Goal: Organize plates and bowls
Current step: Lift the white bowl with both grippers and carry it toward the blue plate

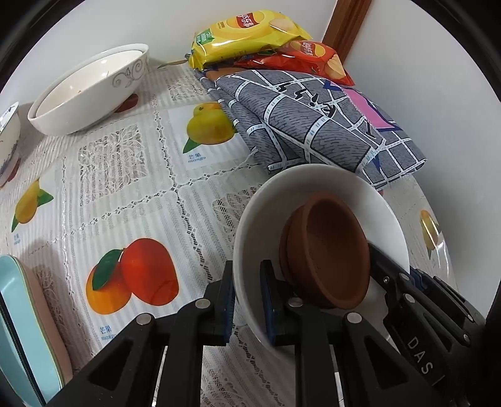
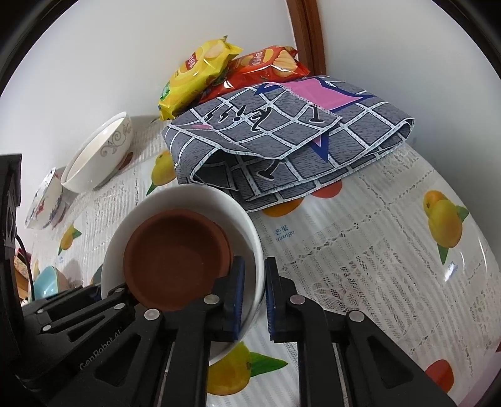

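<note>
Left wrist: fruit-print lace tablecloth (image 1: 131,188) against white wall (image 1: 94,28).

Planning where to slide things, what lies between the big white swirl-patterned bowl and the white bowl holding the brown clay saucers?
Only bare fruit-print tablecloth between the swirl-patterned bowl and the white bowl, seen in both wrist views.

At the left edge of the left wrist view, a patterned bowl (image 1: 7,141) and a teal dish (image 1: 22,328) are cut off; the red chip bag (image 1: 310,59) is partly hidden by the yellow bag (image 1: 247,34).
</note>
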`<control>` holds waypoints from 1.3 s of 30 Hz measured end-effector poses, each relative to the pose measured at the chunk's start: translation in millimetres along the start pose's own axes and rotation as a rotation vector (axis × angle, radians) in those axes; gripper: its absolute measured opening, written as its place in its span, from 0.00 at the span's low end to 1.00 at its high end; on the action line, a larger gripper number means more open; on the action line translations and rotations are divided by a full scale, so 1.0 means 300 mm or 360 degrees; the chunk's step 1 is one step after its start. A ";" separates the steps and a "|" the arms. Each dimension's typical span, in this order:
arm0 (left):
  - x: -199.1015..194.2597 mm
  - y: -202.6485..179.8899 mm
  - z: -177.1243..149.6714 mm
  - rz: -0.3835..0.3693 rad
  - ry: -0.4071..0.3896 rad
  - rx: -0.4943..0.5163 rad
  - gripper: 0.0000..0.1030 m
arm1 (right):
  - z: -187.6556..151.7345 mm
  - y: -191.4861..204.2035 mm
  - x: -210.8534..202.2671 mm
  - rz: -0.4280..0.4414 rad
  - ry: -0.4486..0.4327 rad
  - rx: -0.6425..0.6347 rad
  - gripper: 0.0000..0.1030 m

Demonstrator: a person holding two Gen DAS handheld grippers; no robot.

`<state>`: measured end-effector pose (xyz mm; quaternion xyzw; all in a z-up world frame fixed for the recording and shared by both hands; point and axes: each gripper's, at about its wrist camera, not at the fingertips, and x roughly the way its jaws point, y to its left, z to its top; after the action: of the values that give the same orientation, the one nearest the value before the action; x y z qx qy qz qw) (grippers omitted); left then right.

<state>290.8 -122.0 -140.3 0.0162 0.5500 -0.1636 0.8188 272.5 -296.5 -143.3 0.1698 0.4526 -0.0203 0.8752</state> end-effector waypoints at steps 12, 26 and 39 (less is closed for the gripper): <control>-0.036 -0.005 -0.012 0.0051 -0.0003 0.0021 0.14 | -0.009 0.001 -0.032 0.0056 -0.0015 0.0044 0.12; -0.151 0.032 -0.046 0.0071 -0.0065 -0.0023 0.14 | -0.007 0.037 -0.158 0.0138 -0.0085 0.0036 0.09; -0.234 0.142 -0.106 0.0150 -0.0106 -0.0112 0.14 | -0.060 0.163 -0.163 0.0229 -0.0060 -0.0078 0.08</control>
<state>250.6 -57.7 -95.8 0.0077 0.5265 -0.1060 0.8435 238.7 -250.7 -100.1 0.1800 0.4229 0.0504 0.8867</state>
